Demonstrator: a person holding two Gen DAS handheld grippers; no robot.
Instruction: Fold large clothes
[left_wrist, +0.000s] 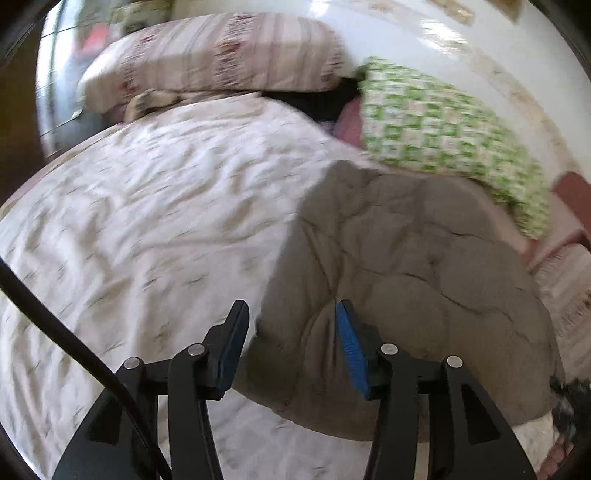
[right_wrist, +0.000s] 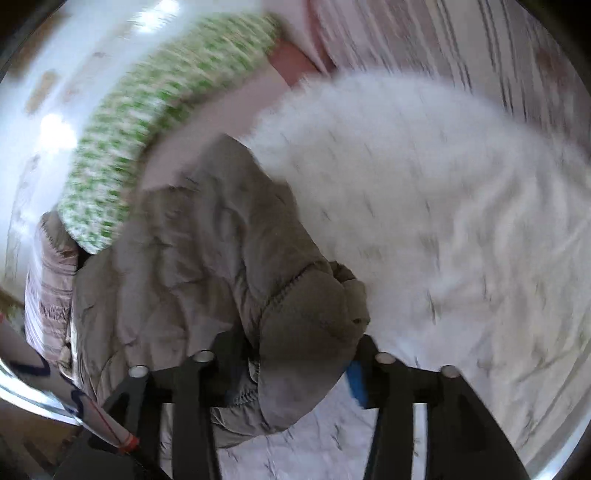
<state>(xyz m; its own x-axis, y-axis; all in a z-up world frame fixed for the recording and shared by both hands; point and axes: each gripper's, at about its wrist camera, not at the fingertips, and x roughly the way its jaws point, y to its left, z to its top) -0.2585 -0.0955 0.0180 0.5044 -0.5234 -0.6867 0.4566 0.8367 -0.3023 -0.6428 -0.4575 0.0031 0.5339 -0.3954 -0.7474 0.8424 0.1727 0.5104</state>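
Observation:
A grey-brown quilted jacket (left_wrist: 406, 258) lies bunched on a white patterned bedspread (left_wrist: 147, 221). My left gripper (left_wrist: 291, 314) is open just above the jacket's near left edge, its blue pads apart and nothing between them. In the right wrist view the jacket (right_wrist: 192, 251) fills the lower left. A padded fold of it (right_wrist: 306, 332) sits between the fingers of my right gripper (right_wrist: 295, 354) and hides their tips. The view is blurred, so I cannot tell whether the jaws are closed on it.
A green-and-white checked pillow (left_wrist: 443, 129) lies behind the jacket, also in the right wrist view (right_wrist: 147, 129). A striped pink pillow (left_wrist: 221, 55) lies at the head of the bed. A white wall (left_wrist: 443, 37) stands behind. A black cable (left_wrist: 55, 325) crosses the lower left.

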